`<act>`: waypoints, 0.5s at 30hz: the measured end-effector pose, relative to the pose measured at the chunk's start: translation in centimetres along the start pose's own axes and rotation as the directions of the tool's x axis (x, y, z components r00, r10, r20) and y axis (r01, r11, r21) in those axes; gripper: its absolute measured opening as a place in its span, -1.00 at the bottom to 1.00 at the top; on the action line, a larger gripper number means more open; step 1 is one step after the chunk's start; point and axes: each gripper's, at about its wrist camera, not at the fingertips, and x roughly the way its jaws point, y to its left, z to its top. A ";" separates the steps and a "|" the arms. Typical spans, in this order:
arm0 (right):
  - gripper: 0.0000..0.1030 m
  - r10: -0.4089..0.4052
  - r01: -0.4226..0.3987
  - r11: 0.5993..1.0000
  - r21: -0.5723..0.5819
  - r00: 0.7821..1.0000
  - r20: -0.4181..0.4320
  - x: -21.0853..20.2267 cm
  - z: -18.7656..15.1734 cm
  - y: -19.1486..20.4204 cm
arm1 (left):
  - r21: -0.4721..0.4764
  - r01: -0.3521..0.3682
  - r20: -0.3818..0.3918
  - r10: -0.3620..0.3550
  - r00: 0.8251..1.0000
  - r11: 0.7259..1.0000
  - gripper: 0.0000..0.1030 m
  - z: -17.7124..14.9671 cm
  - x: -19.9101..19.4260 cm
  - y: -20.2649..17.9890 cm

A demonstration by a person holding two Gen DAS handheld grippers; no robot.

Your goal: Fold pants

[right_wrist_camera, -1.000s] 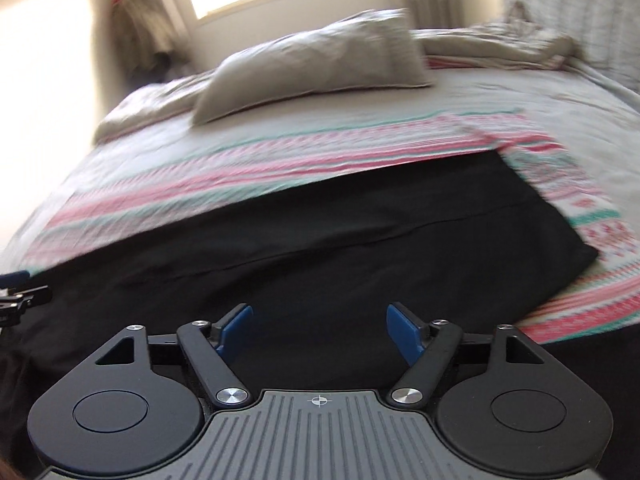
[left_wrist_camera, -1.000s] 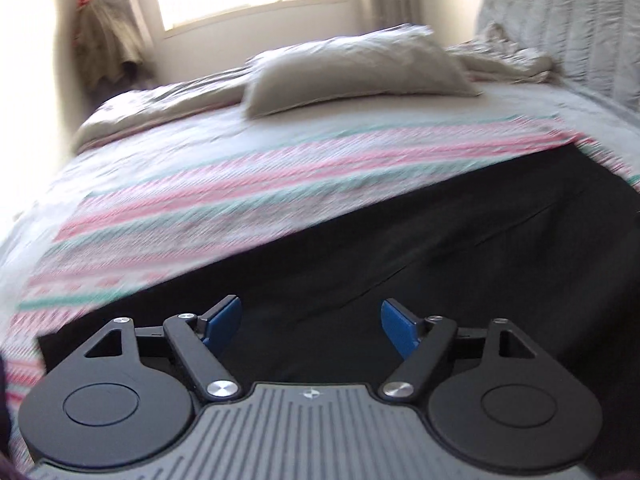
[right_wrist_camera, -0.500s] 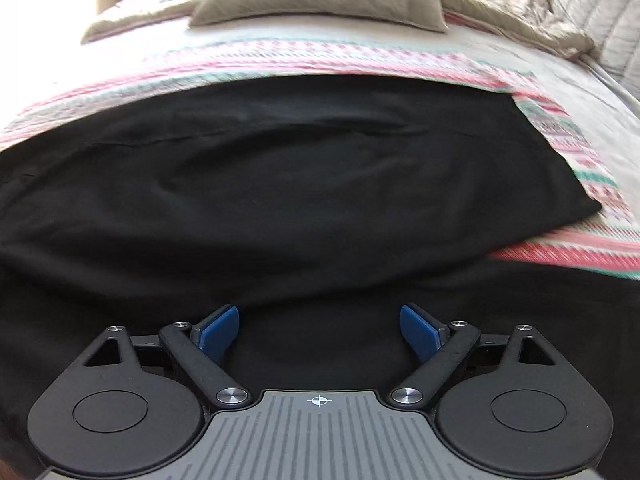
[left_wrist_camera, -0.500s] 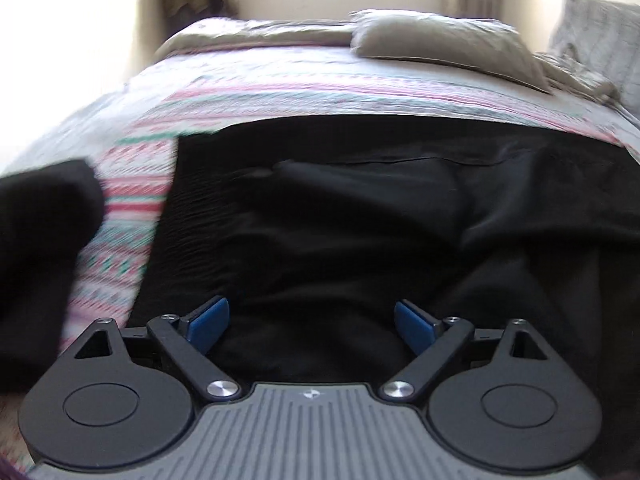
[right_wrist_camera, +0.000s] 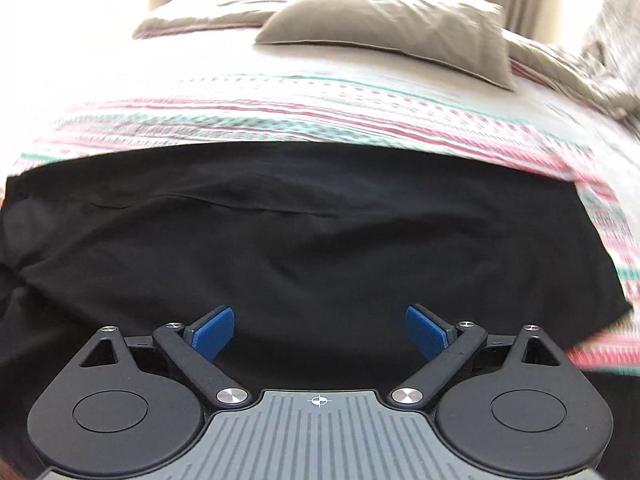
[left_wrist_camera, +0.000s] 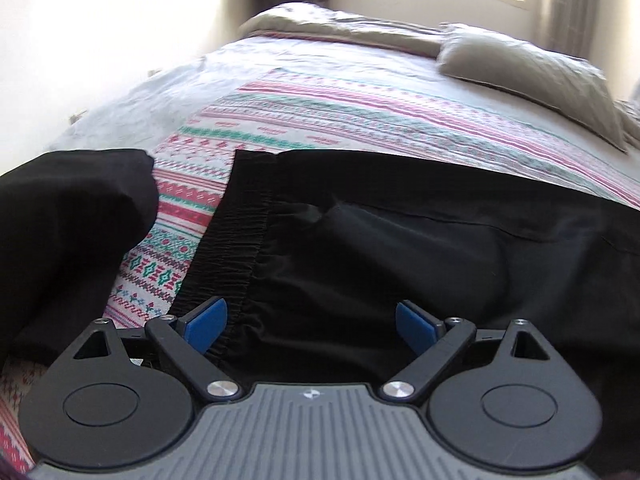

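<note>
Both opening grippers empty, black pants (left_wrist_camera: 400,240) folds barely legible, edges cropped

We look down from both wrists, close over the black pants (left_wrist_camera: 420,248) (right_wrist_camera: 300,240); each view shares the striped bed (left_wrist_camera: 320,120) (right_wrist_camera: 280,92) and pillow (left_wrist_camera: 528,76) (right_wrist_camera: 384,28) toward 12 o'clock.
</note>
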 end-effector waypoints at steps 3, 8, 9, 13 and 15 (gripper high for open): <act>0.84 0.020 -0.020 0.998 -0.051 1.000 -0.008 1.8 1.8 2.3 | -0.012 -0.003 -0.009 0.003 1.000 1.000 0.86 0.4 0.3 -0.8; 0.84 0.082 -0.082 0.983 -0.166 0.997 -0.004 4.5 4.5 6.0 | -0.046 0.027 -0.010 -0.028 1.000 0.999 0.90 0.9 1.1 -1.4; 0.84 0.099 -0.097 0.977 -0.188 0.995 0.000 5.0 5.1 6.7 | -0.050 0.024 -0.018 -0.025 1.000 0.998 0.90 0.9 1.3 -1.5; 0.84 0.177 -0.168 0.946 -0.278 0.984 0.008 6.7 7.2 9.2 | -0.044 0.023 -0.037 -0.024 0.999 0.999 0.90 0.9 1.9 -1.8; 0.84 0.208 -0.192 0.920 -0.342 0.978 0.011 7.7 8.2 10.4 | -0.050 0.033 -0.029 -0.034 0.999 0.998 0.92 1.1 1.9 -2.0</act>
